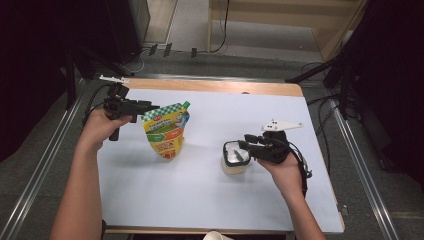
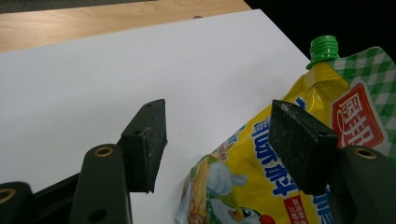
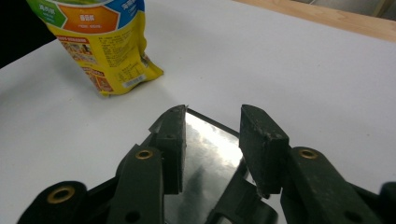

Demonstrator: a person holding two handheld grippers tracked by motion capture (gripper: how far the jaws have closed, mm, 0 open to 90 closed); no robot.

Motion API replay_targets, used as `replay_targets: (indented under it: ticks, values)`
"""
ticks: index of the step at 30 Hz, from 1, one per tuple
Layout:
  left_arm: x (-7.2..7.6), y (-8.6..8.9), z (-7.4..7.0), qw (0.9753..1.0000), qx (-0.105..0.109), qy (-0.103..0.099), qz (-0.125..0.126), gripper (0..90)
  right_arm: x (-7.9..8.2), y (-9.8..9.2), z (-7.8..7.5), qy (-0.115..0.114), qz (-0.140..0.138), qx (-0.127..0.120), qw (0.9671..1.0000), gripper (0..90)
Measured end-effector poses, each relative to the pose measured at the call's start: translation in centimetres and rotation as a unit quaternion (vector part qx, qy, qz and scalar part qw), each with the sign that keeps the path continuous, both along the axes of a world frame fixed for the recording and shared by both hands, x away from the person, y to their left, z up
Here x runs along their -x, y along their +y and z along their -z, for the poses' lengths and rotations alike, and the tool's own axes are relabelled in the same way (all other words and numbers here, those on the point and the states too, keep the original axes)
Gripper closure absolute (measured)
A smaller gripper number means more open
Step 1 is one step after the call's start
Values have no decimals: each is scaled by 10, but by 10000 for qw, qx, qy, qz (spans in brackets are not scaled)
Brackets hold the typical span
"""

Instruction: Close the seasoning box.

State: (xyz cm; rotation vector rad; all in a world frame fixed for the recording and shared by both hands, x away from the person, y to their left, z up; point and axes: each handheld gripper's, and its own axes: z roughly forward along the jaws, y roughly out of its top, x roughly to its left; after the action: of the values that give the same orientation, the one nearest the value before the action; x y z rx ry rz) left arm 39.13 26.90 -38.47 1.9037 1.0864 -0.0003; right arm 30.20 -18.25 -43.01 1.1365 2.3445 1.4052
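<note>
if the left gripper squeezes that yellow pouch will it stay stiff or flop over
The yellow pouch is soft film and would likely dent and buckle. It stands upright on a narrow base, so a side push probably tips it. Its glossy surface may slip; the green cap looks like the one rigid part.

We count two hand-held grippers, the left gripper (image 1: 150,106) and the right gripper (image 1: 243,144), each with two black jaws standing apart and each held in one of two hands, the left hand (image 1: 102,126) and the right hand (image 1: 285,169). On the one white-covered table (image 1: 210,200) we count one yellow spouted pouch (image 1: 166,131) with one green screw cap (image 2: 324,48), and one white container (image 1: 235,157) with a shiny foil top. We also count two grey three-cornered plates, one atop each gripper, and one pale cup rim (image 1: 218,235) at the table's near edge.
</note>
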Motion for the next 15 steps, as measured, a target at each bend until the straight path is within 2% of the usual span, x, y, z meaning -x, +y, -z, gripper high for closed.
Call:
replay_targets:
  ticks: [15]
  values:
    - [0, 3, 0, 10000, 19, 2, -8, 381, -8, -31, 10, -149, 336, 15, 9993, 536]
